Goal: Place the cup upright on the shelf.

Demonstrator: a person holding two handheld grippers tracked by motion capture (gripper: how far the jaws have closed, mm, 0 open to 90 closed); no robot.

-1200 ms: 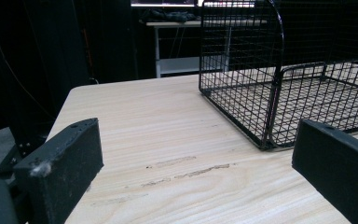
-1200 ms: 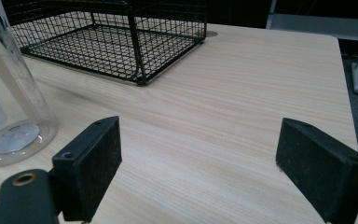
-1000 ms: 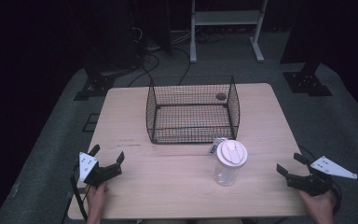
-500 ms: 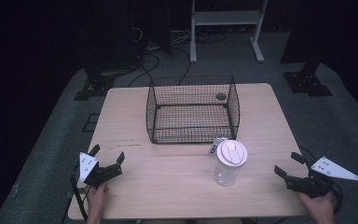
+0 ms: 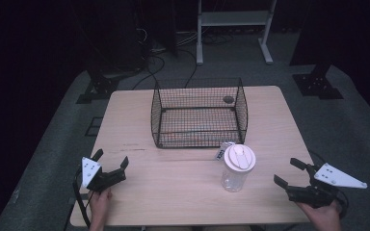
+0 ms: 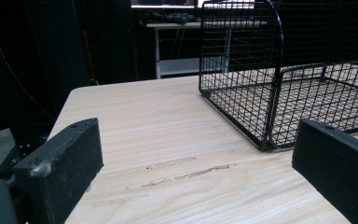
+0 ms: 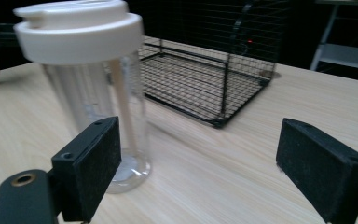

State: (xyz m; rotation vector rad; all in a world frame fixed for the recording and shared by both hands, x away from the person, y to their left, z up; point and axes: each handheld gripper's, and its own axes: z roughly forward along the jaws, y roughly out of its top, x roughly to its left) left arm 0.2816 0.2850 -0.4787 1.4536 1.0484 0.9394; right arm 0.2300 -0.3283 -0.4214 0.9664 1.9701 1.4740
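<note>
Your right gripper (image 5: 288, 174) sits low over the table's (image 5: 173, 192) near right corner with its jaws spread and nothing between them. They are aimed at the clear plastic tumbler with the white lid (image 5: 237, 167), which stands upright on the wood a little ahead and to the left of the gripper; in the right gripper view that tumbler (image 7: 93, 88) rises just beyond the left jaw, apart from it. The spread looks set to take the tumbler's body from the side, below the wider lid.

Your left gripper (image 5: 110, 167) rests near the table's near left edge, jaws likewise parted and empty, well apart from the tumbler, so it seems to be waiting out of the way.

Behind the tumbler stands the black wire basket (image 5: 198, 115), its front wall near the tumbler, with a small label or tag (image 5: 220, 151) lying between them. Bare wood lies open between your right gripper and the tumbler, but the table's edge runs close beneath your right hand (image 5: 325, 217).
</note>
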